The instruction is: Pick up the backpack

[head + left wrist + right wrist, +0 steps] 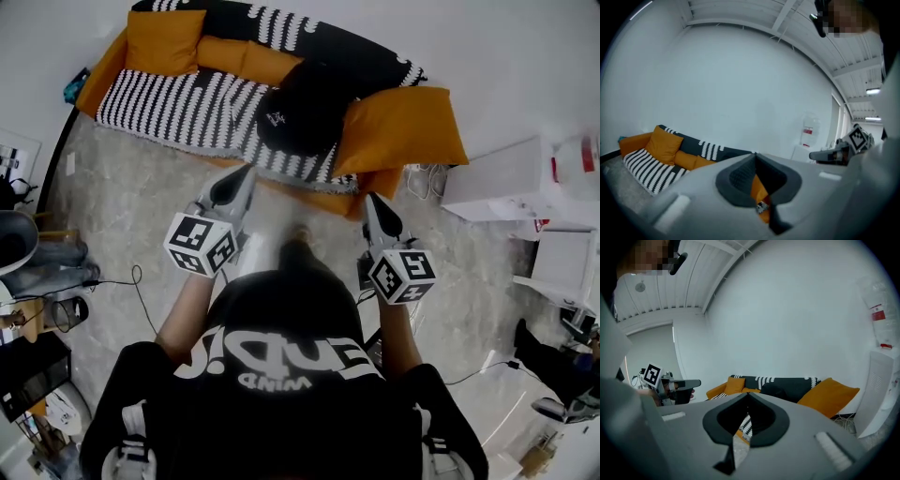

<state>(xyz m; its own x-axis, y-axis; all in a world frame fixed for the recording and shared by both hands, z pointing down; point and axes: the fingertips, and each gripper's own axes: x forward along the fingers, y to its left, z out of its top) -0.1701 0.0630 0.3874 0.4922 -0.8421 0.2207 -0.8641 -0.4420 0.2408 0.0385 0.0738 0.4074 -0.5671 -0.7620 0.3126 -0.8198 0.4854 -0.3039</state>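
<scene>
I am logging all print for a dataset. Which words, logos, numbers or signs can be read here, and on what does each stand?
"MIND", probably, seen upside down: shirt, small line; the big letters beside it are unclear.
Backpack: small white logo, too small to read.
Red label at far right: blurred.
Cube markers: patterns only, no words.

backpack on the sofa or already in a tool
On the sofa: the black backpack lies on its striped seat beside an orange cushion. The left tool and right tool are shut, empty, short of it.
</scene>
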